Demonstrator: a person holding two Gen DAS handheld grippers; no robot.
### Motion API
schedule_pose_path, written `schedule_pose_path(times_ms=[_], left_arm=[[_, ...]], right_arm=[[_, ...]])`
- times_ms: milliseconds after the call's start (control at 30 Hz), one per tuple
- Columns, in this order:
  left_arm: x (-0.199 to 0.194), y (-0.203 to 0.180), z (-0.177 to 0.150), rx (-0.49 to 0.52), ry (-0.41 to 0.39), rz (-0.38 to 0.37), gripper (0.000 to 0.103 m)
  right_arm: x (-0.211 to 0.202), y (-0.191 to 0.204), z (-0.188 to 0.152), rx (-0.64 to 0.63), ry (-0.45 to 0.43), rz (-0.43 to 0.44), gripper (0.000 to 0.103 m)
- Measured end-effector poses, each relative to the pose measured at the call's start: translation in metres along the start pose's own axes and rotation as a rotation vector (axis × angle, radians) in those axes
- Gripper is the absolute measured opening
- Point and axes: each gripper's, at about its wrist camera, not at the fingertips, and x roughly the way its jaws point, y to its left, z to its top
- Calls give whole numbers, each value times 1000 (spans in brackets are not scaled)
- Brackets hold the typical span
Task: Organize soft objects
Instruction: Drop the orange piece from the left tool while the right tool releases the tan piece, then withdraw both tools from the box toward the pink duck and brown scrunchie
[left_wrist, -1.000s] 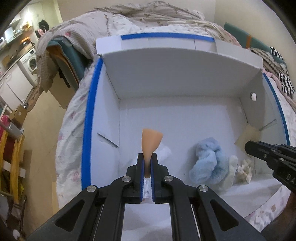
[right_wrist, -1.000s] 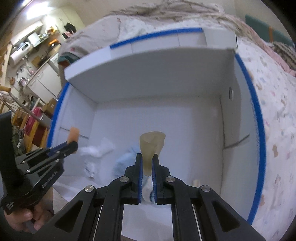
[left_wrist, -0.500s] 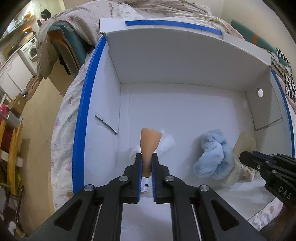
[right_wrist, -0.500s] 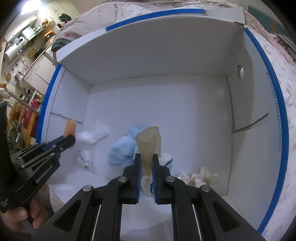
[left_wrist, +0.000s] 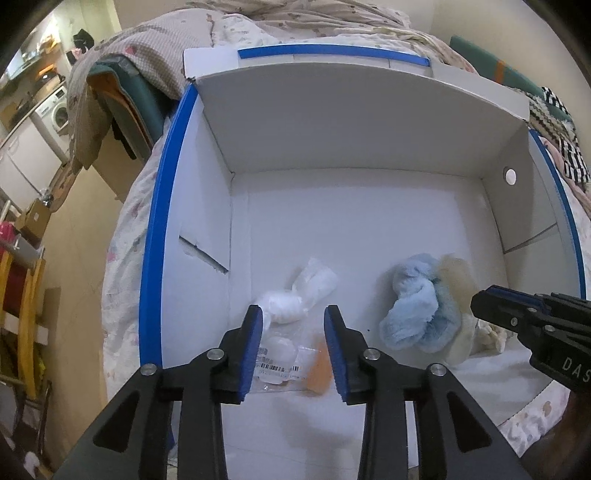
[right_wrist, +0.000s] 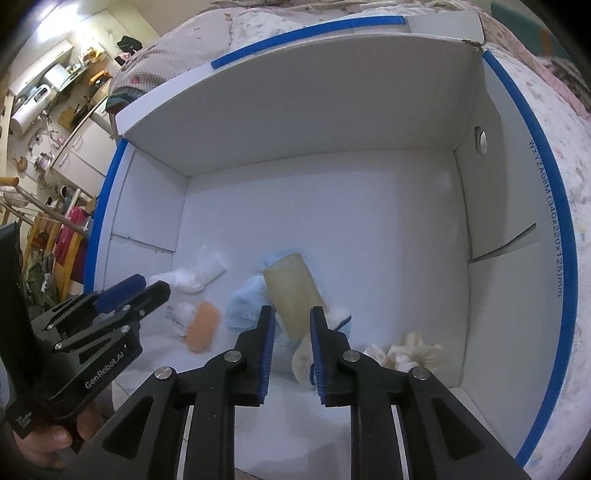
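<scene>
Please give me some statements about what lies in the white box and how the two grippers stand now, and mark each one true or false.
1. Both grippers are open. True: the left gripper and the right gripper both have their fingers spread.
2. The left gripper holds the orange sponge. False: the sponge lies loose on the floor of the white box, by a clear packet.
3. The beige sponge leans against the light blue fluffy toy. True.
4. The box has red tape on its edges. False: the tape is blue.
5. The box stands on a bare wooden table. False: it stands on a bed with patterned bedding.
</scene>
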Motion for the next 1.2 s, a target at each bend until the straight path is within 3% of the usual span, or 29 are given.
schedule_pose_path(times_ms=[67,133,167,300,400,867,1200], left_arm=[[0,1,1,6,-2,-1,36],[-1,1,2,9,-4,-8,38],[-2,0,2,11,-5,-10,40],[-7,-2,3,15,-22,5,67],[-13,1,5,-7,-48,21,68],[-26,3,1,-31,-56,11,68],[-58,12,-7,-74,-111,27,68]], right_arm=[[-1,0,0,4,-5,3,29],[-3,-1,0,9,-13,7,50],[-4,-1,1,12,-21,9,67],[-8,-3,4,30,-45,24,73],[-10,-6,7,55,-59,33,85],[-14,1,6,29,-89,2,88],[-34,-2,-4,33,-136,9,87]])
